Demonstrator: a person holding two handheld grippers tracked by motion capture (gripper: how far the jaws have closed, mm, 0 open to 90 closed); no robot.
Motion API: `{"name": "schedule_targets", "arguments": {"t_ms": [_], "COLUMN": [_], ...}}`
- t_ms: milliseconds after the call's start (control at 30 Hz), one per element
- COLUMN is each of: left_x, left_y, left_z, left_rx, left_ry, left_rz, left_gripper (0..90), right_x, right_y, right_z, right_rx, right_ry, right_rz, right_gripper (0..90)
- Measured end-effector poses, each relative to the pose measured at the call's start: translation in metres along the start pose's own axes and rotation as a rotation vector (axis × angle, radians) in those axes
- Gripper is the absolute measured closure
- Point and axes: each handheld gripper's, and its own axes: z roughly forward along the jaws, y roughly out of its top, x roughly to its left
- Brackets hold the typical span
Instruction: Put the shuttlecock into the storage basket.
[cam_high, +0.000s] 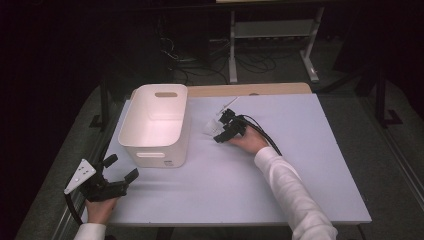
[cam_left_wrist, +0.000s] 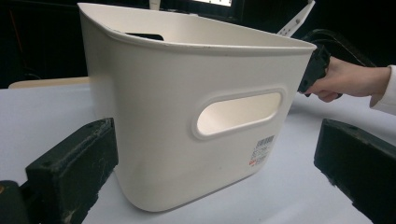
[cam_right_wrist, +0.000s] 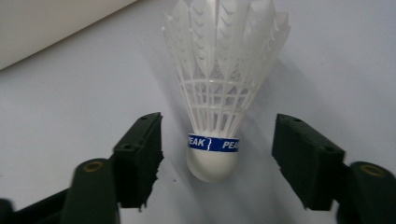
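A white shuttlecock (cam_right_wrist: 215, 93) with a blue band is lying on the table (cam_high: 300, 165), just right of the white bin (cam_high: 155, 125). The right gripper (cam_right_wrist: 217, 158) is straddling its cork end, fingers (cam_right_wrist: 137, 158) released and not touching it. The left gripper (cam_high: 120, 167) is waiting near the bin, fingers spread wide.

Your pale grey table (cam_high: 280, 185) carries a white bin (cam_high: 156, 125) at its left and a white shuttlecock (cam_right_wrist: 219, 88) lying just beside it

White bin (cam_high: 156, 125) blocks the left; table (cam_high: 310, 165) open rightward.
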Motion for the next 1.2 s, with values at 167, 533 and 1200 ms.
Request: {"name": "schedule_targets", "arguments": {"t_ms": [167,533,1200], "left_x": [0.0,0.0,0.0], "left_y": [0.0,0.0,0.0], "left_z": [0.0,0.0,0.0], "left_rx": [0.0,-0.007,-0.002], "left_ry": [-0.001,-0.002,0.001], "left_rz": [0.0,0.001,0.002], "left_gripper": [0.0,0.0,0.0], "right_x": [-0.001,0.002,0.001], "right_y": [0.0,0.0,0.009], "right_z": [0.002,0.002,-0.031], "right_rx": [0.015,0.024,-0.054], "right_ry": [-0.003,-0.022,-0.001], "right_rz": [0.014,-0.009,0.034], "right_gripper": [48.5,64.0,64.0]}}
